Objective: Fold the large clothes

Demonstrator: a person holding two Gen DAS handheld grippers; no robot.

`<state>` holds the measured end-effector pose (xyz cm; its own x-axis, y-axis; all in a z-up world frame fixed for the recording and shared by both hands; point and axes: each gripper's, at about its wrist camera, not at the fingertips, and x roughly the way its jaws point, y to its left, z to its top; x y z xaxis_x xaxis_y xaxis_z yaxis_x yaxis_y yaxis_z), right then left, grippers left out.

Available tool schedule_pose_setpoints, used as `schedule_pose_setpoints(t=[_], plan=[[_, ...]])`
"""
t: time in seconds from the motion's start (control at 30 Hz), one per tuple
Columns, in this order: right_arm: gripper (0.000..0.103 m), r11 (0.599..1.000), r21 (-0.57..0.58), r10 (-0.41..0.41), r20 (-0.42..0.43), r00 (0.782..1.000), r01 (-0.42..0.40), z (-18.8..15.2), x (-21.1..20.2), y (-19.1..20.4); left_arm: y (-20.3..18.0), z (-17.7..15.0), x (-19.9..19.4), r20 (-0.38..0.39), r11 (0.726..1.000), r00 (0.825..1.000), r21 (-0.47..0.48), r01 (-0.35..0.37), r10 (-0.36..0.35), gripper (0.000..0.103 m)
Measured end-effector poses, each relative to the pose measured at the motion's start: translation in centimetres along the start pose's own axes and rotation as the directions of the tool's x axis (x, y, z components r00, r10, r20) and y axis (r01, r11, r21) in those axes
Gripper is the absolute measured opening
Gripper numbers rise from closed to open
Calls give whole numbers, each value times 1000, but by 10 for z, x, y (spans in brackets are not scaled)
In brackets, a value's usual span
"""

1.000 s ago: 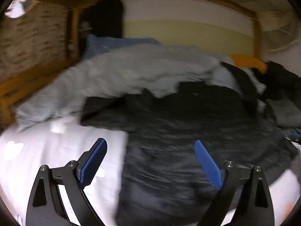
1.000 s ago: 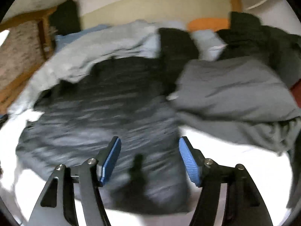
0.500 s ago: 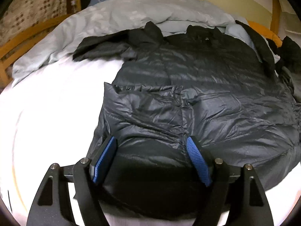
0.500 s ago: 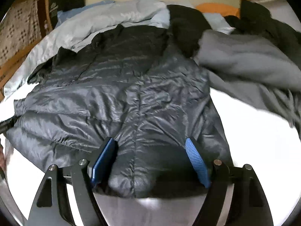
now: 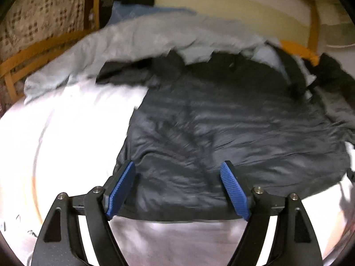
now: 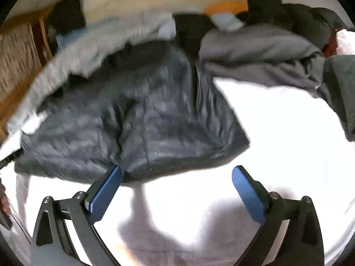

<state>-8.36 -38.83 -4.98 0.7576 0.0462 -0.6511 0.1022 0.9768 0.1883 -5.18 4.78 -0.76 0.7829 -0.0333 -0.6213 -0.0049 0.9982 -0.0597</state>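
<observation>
Dark puffer jacket (image 5: 221, 137) lies spread flat on the white bed (image 5: 66, 144) near its front edge, ready for folding. Left tongs (image 5: 177, 186) straddle the hem, opening, ungripped. Right tongs (image 6: 177, 188) opening, empty, beside hem corner.

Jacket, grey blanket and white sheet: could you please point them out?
Jacket (image 5: 221, 133), left wrist view, its quilted middle.
Grey blanket (image 6: 255, 51), right wrist view, its rumpled top.
White sheet (image 5: 66, 133), left wrist view, a bare stretch.

Both wrist views look forward and down along their fingers (image 5: 121, 185) (image 6: 104, 191), from close above the bed's (image 5: 62, 137) near edge toward its far end. The left view sits nearer the dark padded jacket (image 5: 221, 122) (image 6: 137, 119), which both share.
</observation>
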Motion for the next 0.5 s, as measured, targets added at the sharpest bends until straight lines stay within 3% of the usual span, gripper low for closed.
schedule_pose_setpoints(t=[0.07, 0.17, 0.23, 0.3, 0.37, 0.5], plan=[[100, 1000, 11, 11, 95, 995, -12, 8, -21, -7, -7, 0, -11, 29, 999, 999, 17, 40, -41, 85], [100, 1000, 2, 16, 147, 989, -17, 19, -35, -13, -17, -4, -21, 58, 997, 996, 52, 62, -65, 92], [100, 1000, -25, 18, 140, 990, -14, 33, -32, -14, -24, 0, -17, 72, 994, 997, 112, 6, -15, 98], [88, 999, -39, 27, 119, 993, -23, 46, -22, -16, -29, 14, -1, 66, 985, 996, 156, -75, 65, 98], [51, 992, -76, 102, 71, 992, -96, 65, 0, -13, -25, 32, 20, 10, 988, 997, 132, -77, 76, 98], [25, 982, -175, 63, -49, 997, -71, 85, 53, -4, -5, 54, 58, -46, 992, 994, 86, -90, 94, 98]])
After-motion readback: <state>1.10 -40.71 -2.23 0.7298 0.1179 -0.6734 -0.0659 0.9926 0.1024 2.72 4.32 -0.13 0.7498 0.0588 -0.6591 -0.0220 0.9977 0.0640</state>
